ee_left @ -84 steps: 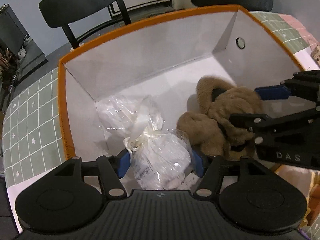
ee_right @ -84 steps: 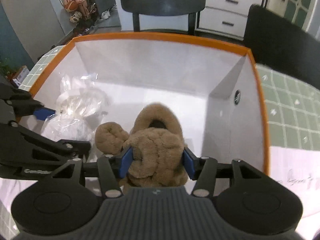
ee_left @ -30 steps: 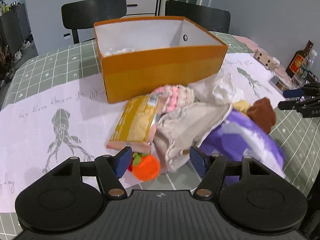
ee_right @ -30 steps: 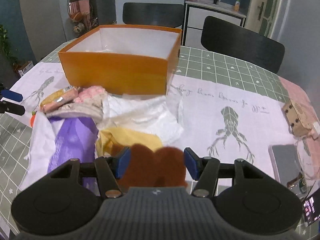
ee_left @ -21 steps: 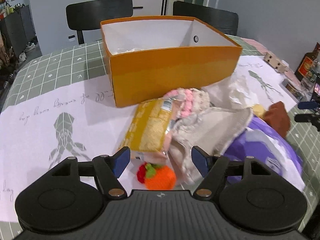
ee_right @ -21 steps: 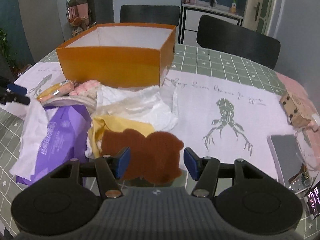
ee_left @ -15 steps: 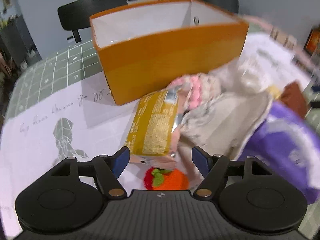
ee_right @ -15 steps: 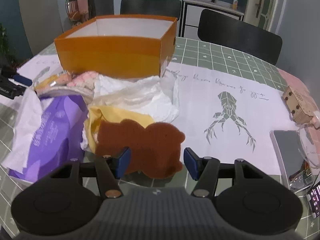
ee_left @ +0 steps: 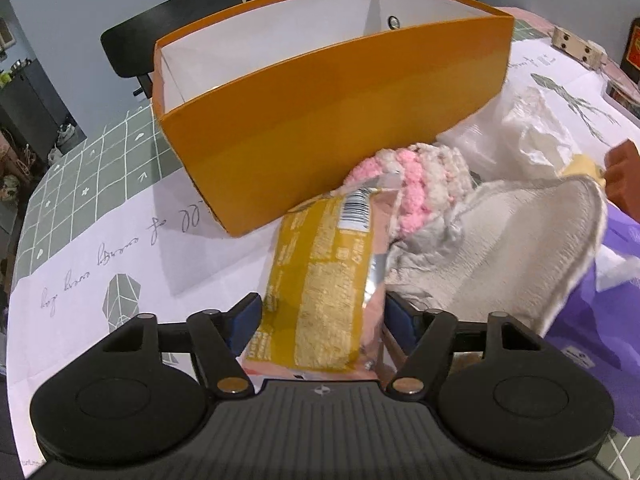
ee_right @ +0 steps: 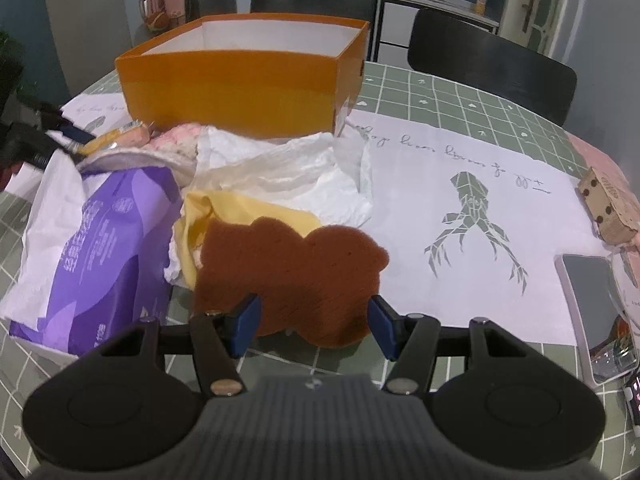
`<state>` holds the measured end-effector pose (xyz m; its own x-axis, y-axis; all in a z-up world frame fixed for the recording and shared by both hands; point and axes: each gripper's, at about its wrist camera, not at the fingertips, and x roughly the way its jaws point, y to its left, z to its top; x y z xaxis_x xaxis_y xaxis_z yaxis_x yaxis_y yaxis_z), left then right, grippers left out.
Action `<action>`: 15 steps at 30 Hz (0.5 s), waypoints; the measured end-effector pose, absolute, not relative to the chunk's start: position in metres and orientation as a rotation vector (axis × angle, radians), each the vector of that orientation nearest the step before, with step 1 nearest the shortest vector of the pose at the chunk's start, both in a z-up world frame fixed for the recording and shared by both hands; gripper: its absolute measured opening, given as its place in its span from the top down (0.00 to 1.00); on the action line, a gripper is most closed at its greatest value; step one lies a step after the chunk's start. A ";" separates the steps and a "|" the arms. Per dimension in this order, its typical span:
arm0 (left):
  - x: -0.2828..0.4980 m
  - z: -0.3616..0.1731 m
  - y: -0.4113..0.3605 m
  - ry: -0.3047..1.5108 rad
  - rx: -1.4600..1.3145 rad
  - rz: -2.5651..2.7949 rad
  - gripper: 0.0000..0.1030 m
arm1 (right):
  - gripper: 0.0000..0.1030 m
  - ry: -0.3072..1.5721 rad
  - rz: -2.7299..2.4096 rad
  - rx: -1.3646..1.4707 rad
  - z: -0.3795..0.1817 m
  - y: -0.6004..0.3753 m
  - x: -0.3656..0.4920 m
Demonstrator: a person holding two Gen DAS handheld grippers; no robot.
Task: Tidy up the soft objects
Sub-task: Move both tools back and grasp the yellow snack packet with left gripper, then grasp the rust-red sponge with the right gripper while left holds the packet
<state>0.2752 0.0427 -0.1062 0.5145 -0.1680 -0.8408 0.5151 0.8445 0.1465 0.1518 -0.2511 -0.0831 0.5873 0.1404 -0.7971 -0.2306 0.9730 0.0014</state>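
Observation:
An orange box with white inside stands on the table; it also shows in the right wrist view. In front of it lies a pile of soft things. My left gripper is open, its fingers on either side of a yellow snack packet, beside a pink-and-white knit piece and a grey cloth. My right gripper is open around the near edge of a brown bear-shaped sponge, which lies on a yellow cloth. A purple pack lies to its left.
A white crumpled plastic bag lies behind the sponge. A small cardboard box and a phone sit at the right table edge. Black chairs stand behind the table. The left gripper shows at the left.
Both grippers have left the box and come down to the pile. The left one moved forward so the yellow packet sits between its fingers; the right one closed in on the brown sponge.

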 end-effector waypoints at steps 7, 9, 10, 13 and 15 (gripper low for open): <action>0.278 -0.106 0.055 0.965 0.321 -0.461 0.41 | 0.42 0.920 0.224 -0.132 -0.087 -0.248 0.152; 0.278 -0.104 0.059 0.971 0.293 -0.473 0.42 | 0.42 0.917 0.229 -0.148 -0.086 -0.248 0.151; 0.279 -0.104 0.061 0.975 0.282 -0.480 0.42 | 0.40 0.913 0.235 -0.158 -0.085 -0.247 0.151; 0.278 -0.101 0.068 0.979 0.252 -0.495 0.44 | 0.33 0.892 0.280 -0.234 -0.081 -0.242 0.150; 0.277 -0.098 0.073 0.981 0.232 -0.496 0.47 | 0.31 0.869 0.325 -0.336 -0.078 -0.235 0.148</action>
<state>0.2771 0.0725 -0.0983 0.4570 -0.2960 -0.8388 0.5004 0.8652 -0.0327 0.1481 -0.2346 -0.0775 0.6034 0.1404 -0.7850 -0.4091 0.8994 -0.1537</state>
